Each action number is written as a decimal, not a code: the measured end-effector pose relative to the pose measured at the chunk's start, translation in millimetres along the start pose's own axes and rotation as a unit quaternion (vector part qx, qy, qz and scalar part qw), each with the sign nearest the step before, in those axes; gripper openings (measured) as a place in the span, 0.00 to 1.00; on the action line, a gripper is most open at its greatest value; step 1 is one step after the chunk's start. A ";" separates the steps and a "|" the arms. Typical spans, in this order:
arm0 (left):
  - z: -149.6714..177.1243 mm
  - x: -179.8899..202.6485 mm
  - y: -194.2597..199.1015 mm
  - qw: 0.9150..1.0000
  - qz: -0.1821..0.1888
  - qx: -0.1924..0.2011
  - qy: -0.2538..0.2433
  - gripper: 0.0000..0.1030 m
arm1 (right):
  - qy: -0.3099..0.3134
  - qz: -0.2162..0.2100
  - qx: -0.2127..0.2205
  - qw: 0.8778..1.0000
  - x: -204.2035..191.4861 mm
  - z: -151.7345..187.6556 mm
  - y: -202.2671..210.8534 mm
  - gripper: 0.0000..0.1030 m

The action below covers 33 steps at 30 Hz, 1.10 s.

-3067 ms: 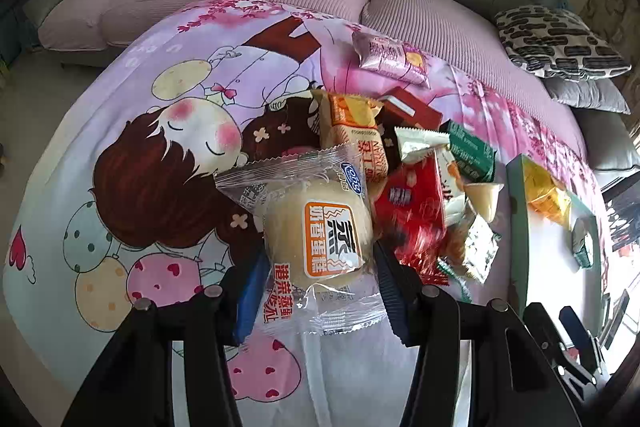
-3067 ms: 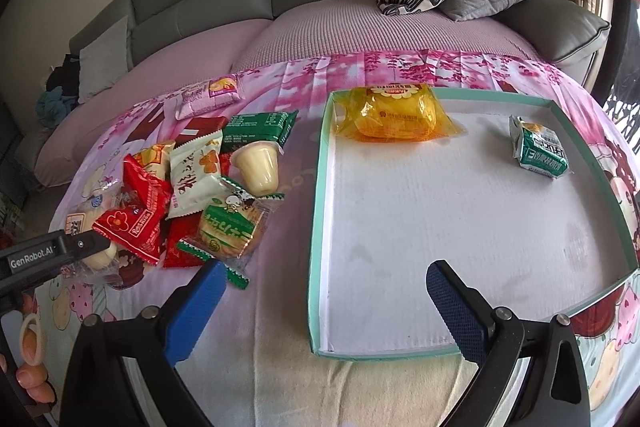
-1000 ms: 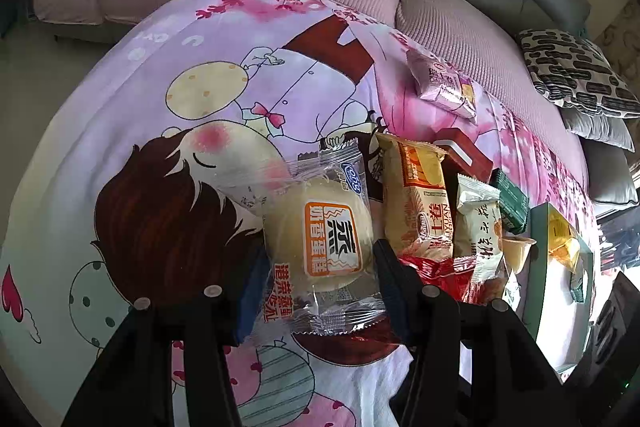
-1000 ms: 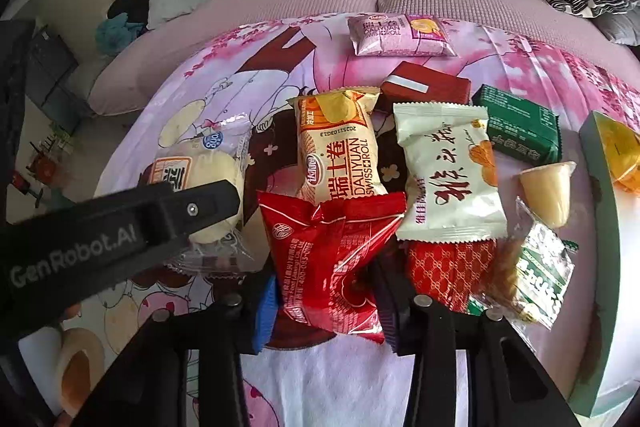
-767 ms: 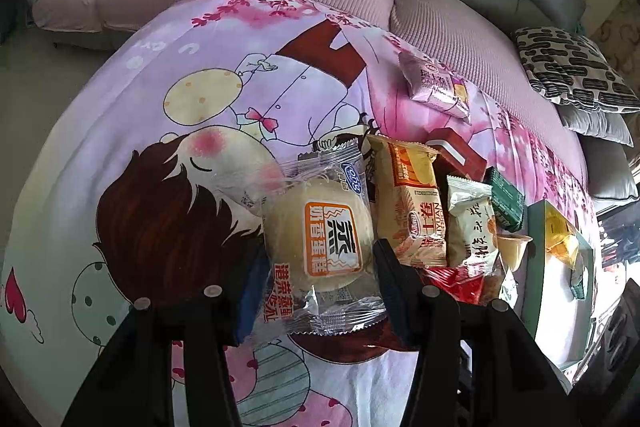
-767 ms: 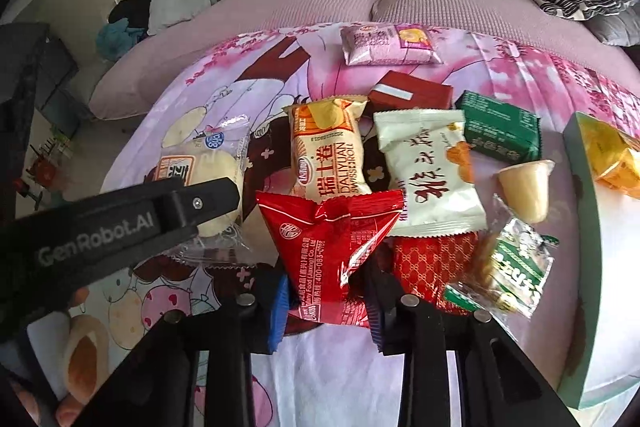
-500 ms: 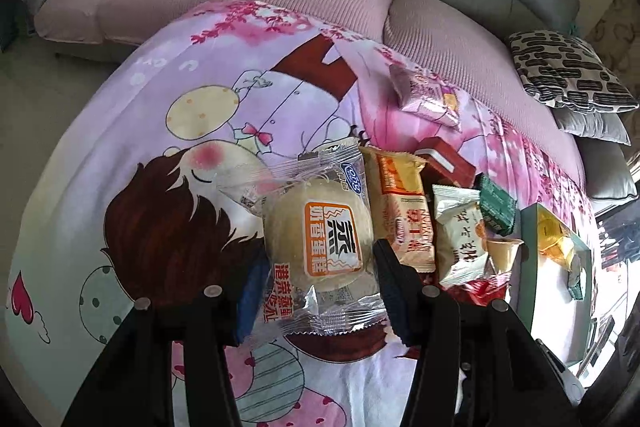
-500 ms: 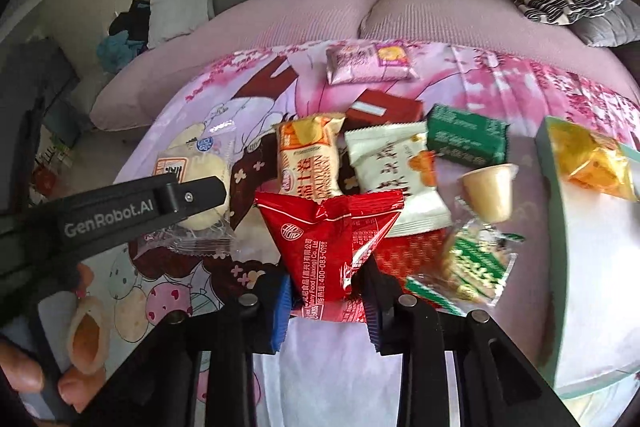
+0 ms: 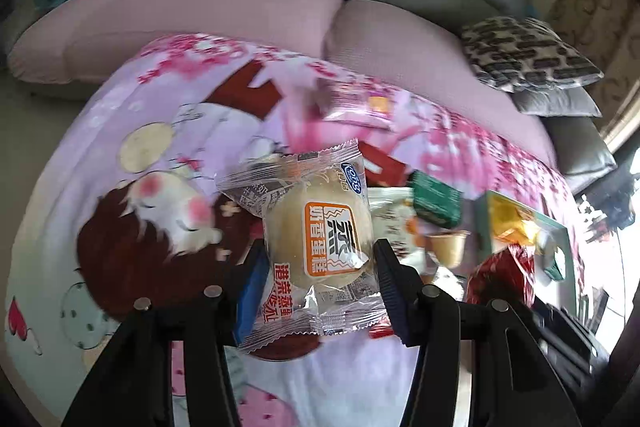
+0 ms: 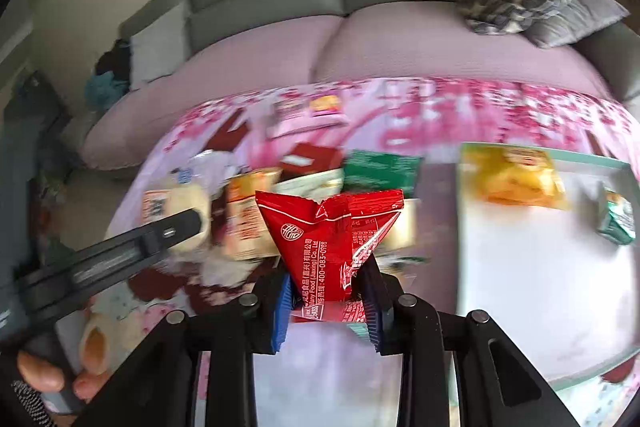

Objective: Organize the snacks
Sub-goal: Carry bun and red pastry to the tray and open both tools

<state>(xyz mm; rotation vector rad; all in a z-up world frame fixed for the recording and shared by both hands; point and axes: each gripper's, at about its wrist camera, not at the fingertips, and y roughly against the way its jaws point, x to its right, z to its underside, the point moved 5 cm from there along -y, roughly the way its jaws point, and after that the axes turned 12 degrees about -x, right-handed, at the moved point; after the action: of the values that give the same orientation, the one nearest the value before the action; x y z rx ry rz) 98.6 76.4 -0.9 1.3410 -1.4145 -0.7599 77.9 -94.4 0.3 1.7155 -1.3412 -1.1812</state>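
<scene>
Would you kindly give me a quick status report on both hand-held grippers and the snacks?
Left hand-held gripper shut on wrapped steamed cake. Right hand-held gripper shut on red packet. Tray holds two snacks, mostly bare; path looks clear.

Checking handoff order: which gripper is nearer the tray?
Right. The right gripper, jaws shut on the red packet, sits beside the tray. The left gripper, holding the cake, is beyond the snack pile.
</scene>
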 end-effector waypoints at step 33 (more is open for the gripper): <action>23.2 242.2 -63.2 0.968 0.054 -0.061 -0.236 0.53 | -0.340 0.097 0.046 0.934 307.2 39.1 67.6 0.32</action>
<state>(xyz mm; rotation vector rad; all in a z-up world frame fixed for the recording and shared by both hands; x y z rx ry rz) 126.5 -173.3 -8.8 1.0147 -1.7621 -1.1232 37.8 -407.0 -33.4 1.2202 -1.9414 -1.6958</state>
